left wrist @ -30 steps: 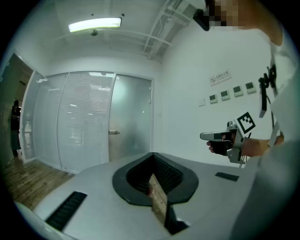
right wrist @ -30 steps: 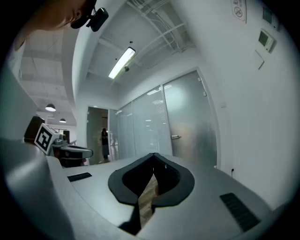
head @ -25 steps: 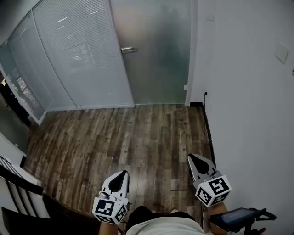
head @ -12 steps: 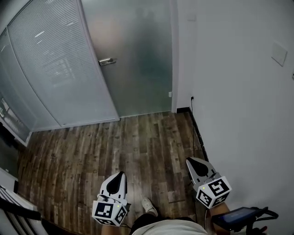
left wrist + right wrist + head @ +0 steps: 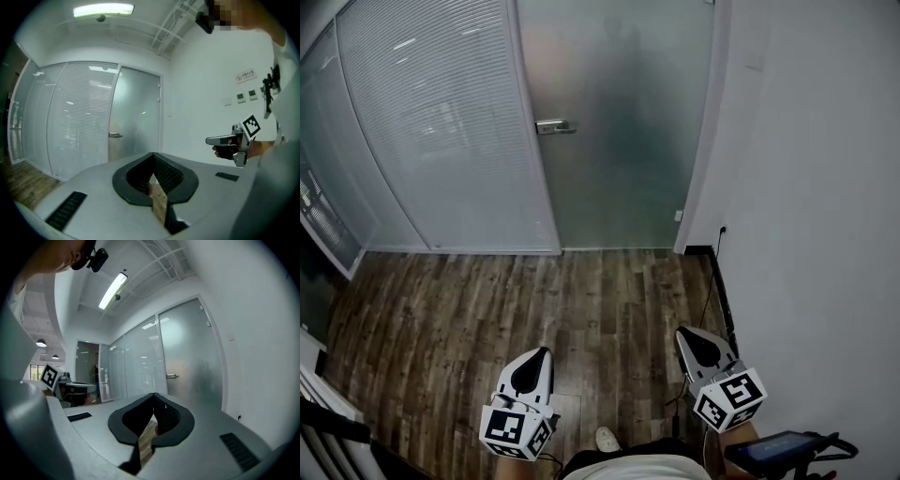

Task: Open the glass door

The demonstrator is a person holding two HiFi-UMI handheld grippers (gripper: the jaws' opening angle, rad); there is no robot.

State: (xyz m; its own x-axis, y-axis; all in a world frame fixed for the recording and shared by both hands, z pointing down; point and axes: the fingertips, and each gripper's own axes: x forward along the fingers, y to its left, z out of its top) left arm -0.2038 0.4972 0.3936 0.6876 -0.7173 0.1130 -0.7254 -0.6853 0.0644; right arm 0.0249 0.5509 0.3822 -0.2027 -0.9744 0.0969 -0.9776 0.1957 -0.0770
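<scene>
Glass door [image 5: 623,141]: I see frosted glass, matt and smooth.
Door handle [image 5: 555,126]: brushed metal, dull sheen.
Partition [image 5: 441,131]: glass, fine horizontal slats.
Floor [image 5: 506,309]: wood planks, worn mottled grain.
Wall [image 5: 825,206]: smooth matt paint.
Left gripper [image 5: 543,352]: matt grey plastic, black ribbed lining.

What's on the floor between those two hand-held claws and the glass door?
Only bare wooden floor, as the head view shows, lies between the left gripper, the right gripper and the glass door; a thin cable hugs the wall.
</scene>
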